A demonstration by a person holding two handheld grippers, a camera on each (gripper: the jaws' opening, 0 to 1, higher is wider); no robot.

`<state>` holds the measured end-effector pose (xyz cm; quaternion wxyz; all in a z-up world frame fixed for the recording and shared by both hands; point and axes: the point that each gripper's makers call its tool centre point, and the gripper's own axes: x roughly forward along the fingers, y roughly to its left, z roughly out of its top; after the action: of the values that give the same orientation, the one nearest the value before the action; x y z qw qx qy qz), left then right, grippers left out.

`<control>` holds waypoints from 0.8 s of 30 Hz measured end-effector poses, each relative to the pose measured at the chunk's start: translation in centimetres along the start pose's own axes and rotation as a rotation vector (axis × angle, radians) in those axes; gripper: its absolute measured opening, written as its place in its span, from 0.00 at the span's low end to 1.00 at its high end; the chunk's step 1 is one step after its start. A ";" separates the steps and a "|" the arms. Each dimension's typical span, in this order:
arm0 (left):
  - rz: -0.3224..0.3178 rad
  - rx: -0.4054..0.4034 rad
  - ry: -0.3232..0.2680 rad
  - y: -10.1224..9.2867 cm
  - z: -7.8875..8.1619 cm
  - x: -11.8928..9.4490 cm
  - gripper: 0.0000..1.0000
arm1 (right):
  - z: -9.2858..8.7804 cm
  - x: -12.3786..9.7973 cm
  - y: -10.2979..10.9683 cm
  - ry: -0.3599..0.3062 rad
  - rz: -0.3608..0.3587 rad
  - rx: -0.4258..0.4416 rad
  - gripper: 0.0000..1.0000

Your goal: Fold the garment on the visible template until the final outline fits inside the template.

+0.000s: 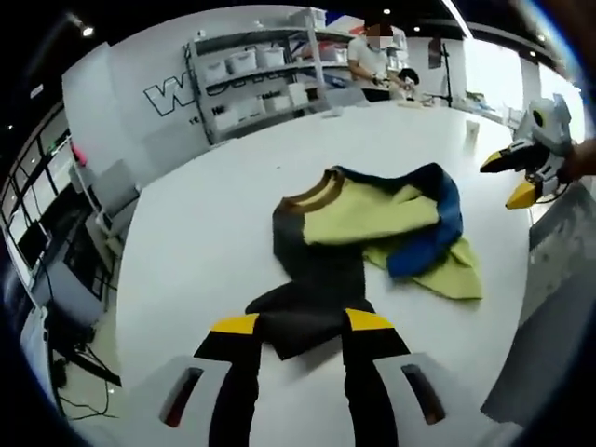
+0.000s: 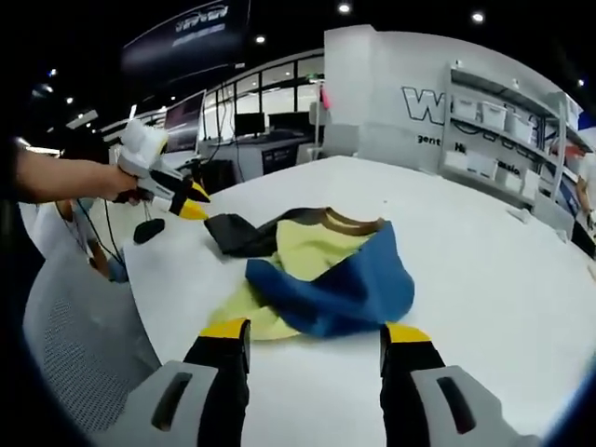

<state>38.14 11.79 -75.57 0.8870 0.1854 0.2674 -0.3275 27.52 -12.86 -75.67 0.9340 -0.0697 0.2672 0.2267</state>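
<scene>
Sweater [image 1: 372, 233] is lying crumpled mid-desk [image 1: 205, 233], black sleeve trailing toward the left claw [image 1: 303, 323]. Both claws are hanging spread and empty, the right claw [image 2: 317, 331] nearing the blue sleeve, likely to flatten it first.

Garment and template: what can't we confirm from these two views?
- Template outline: not made out on the white table in either view.
- Crumpled yellow, blue and black garment: its folds hide its lower layers; the left gripper tips cover the black sleeve end.
- Left gripper, in the right gripper view: too small to tell its opening.
- Grey sheet: cut off by the left gripper view's edge.
</scene>
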 end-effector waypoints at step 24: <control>-0.077 0.033 -0.052 -4.0 2.1 -2.1 0.69 | 2.4 2.8 1.8 -0.001 0.106 -0.125 0.53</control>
<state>34.81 8.87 -73.34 0.8772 0.1813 0.2458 -0.3703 29.94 -9.58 -75.20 0.9147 -0.1135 0.2555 0.2919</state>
